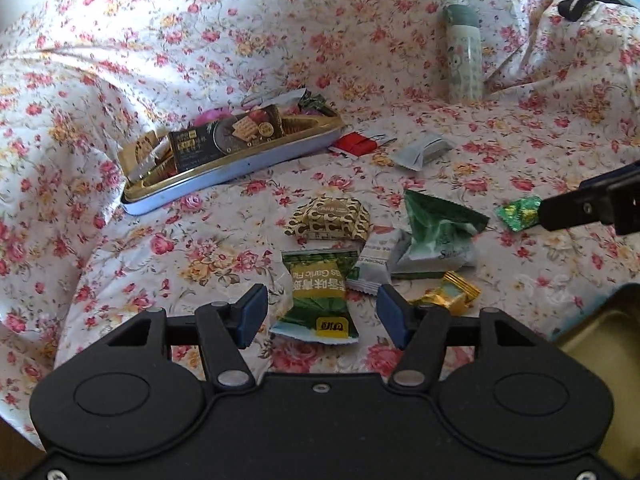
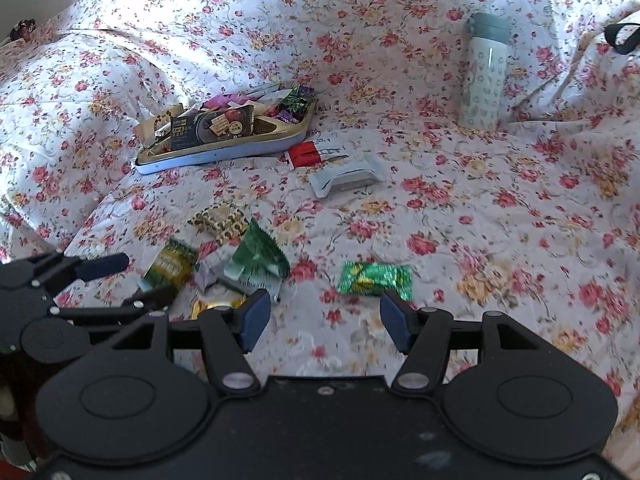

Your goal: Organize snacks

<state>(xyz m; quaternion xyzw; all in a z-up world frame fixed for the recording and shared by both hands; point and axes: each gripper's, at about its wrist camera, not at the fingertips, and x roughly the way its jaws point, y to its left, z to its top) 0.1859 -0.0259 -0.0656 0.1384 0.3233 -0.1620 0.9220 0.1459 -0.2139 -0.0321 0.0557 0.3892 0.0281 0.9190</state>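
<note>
The loose snacks lie scattered on a quilted floral bedspread (image 1: 400, 60), just ahead of both claws. A crinkly green pea packet (image 1: 318, 292) sits between the spread, empty fingers of the left gripper (image 1: 320, 312), not pinched. Beyond its tips lie a boxy gold-patterned cake wrapper (image 1: 330, 218), a puffy green-and-white pouch (image 1: 436, 236) and, to the right, a shiny gold candy (image 1: 450, 294). Farther ahead and left, an oval metal tin (image 1: 224, 160) holds more packets.

The right gripper (image 2: 324, 316) is released too, holding nothing; a glossy green foil candy (image 2: 374, 278) lies just past its tips. Only this view shows the left claw from the side, and a flat grey sachet (image 2: 346, 176) face-on. A tall cylindrical pale-green flask (image 2: 484, 76) stands far ahead, right.
</note>
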